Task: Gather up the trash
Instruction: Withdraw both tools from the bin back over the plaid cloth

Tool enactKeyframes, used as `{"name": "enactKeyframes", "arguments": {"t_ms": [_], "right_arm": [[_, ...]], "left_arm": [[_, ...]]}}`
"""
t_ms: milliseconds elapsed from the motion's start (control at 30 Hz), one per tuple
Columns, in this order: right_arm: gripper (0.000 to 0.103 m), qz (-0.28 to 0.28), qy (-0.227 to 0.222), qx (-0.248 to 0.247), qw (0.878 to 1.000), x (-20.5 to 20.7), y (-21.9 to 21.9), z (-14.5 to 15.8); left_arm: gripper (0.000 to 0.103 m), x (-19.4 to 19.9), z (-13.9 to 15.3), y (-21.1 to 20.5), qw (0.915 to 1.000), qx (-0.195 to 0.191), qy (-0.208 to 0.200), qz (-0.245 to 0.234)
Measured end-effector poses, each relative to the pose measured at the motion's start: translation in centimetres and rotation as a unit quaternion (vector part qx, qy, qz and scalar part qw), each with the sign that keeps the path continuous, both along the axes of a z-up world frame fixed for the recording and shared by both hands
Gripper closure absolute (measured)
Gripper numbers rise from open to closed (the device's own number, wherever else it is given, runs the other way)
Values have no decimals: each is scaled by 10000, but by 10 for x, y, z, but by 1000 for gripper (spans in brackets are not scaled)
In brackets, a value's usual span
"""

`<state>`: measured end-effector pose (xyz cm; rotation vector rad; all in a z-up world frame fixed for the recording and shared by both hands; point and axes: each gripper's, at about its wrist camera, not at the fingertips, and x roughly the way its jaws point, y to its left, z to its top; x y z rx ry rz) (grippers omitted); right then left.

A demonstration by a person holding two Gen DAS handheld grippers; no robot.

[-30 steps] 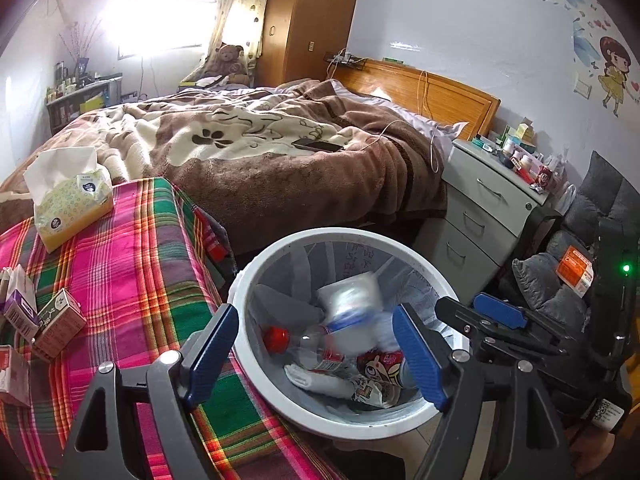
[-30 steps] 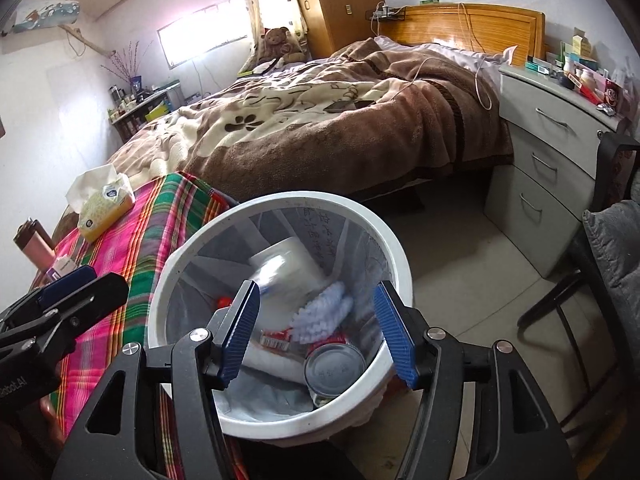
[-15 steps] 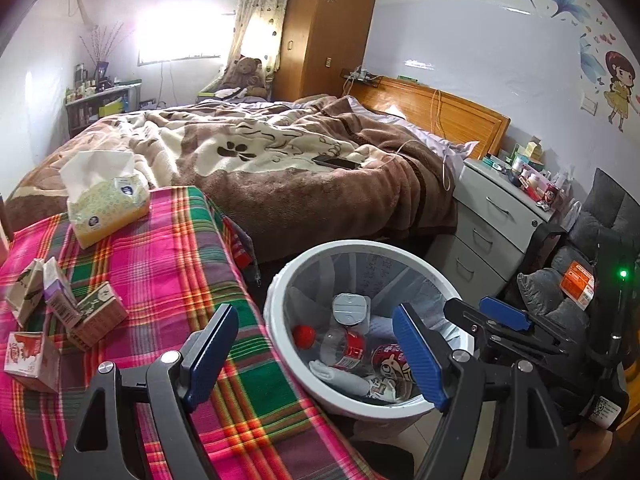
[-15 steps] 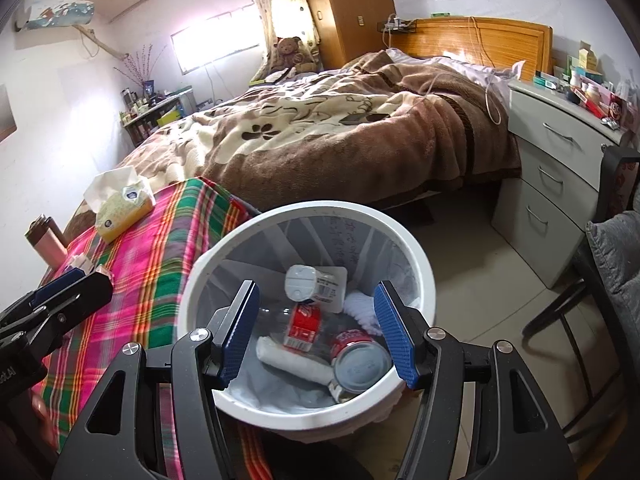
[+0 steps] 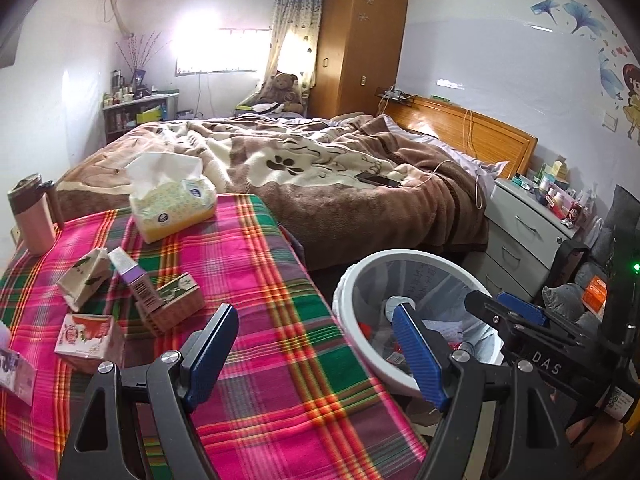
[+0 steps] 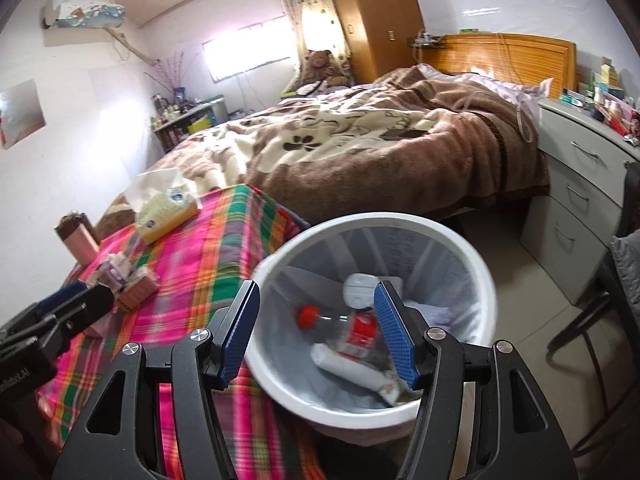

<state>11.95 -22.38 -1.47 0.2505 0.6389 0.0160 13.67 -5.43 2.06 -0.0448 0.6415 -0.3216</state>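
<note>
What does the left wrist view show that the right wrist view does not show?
Only the left wrist view shows the wall stickers, the phone on the bed, and the red-and-white carton. Only the right wrist view shows the air conditioner and the red-capped bottle whole. Both show the white bin, the tissue pack and both open, empty grippers.

Bin (image 5: 348, 292) rt of table (image 5: 280, 320), bed (image 5: 320, 168) behind.

My right gripper (image 6: 316, 330) hangs with jaws apart and empty over the near rim of the white trash bin (image 6: 486, 280). Inside I see a clear bottle (image 6: 340, 322) with a red cap. The plaid-covered desk (image 6: 208, 264) sits just left.
</note>
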Motion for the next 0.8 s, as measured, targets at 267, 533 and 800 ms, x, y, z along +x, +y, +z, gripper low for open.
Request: {"name": "enactKeyframes", "arguments": {"t_ms": [267,533,800], "right_arm": [[42,456,-188,-16,9988,3,36,5],[42,968,-262,-95,9949,14,75,8],[42,1478,-184,-193,9887,28,115,1]], "left_arm": [[24,-6,-3,53,9986,-137,28,509],[24,-10,-8,112,9933,-136,25,1151],[24,-12,-16,167,9845,-134,104,1747]]}}
